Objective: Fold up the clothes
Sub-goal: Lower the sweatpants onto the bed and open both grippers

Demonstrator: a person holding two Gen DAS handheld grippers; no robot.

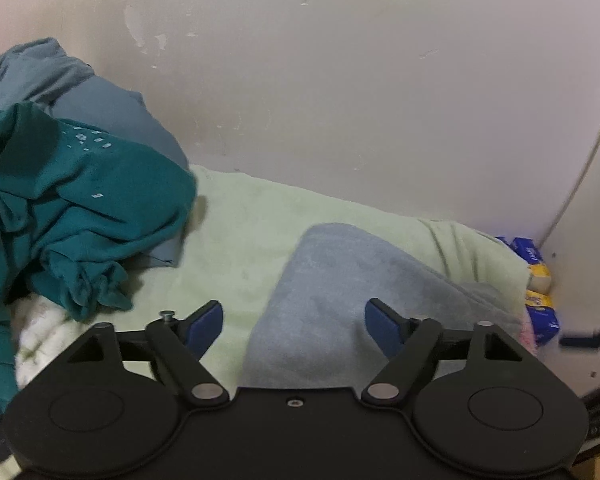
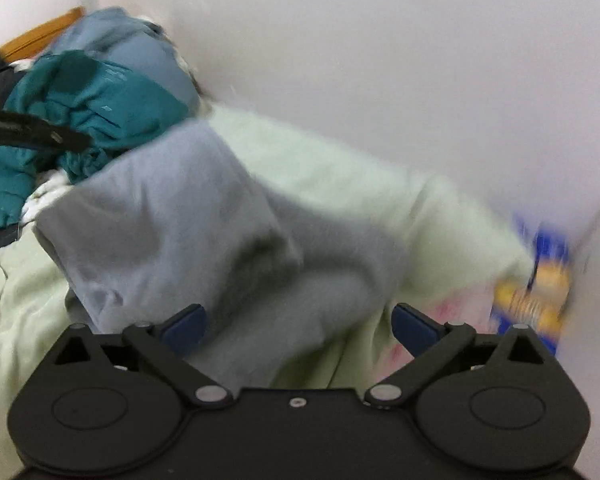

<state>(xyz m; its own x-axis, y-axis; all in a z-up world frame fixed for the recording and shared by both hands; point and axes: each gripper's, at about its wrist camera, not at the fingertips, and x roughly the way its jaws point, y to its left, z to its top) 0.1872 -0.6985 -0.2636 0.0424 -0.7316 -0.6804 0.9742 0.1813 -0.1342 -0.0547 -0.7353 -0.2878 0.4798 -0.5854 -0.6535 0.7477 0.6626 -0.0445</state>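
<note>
Your left gripper [image 1: 294,322] hangs released, its blue pads apart above the folded grey fleece garment [image 1: 340,292] lying on the pale green bedsheet [image 1: 236,240], and your right gripper [image 2: 300,324] is likewise spread wide over that garment's near edge, gripping nothing. Only the left view shows sharply the crumpled teal shirt [image 1: 80,208] heaped beside a white towel [image 1: 44,336]. Only the blurred right view shows an orange wooden bedframe edge [image 2: 40,36] behind the pile.

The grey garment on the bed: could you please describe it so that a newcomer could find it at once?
Start at the pale green bedspread along the wall. The smooth, light grey-blue fleece garment lies in its middle, right of the crumpled teal cloth pile, and is the only piece lying apart.
</note>
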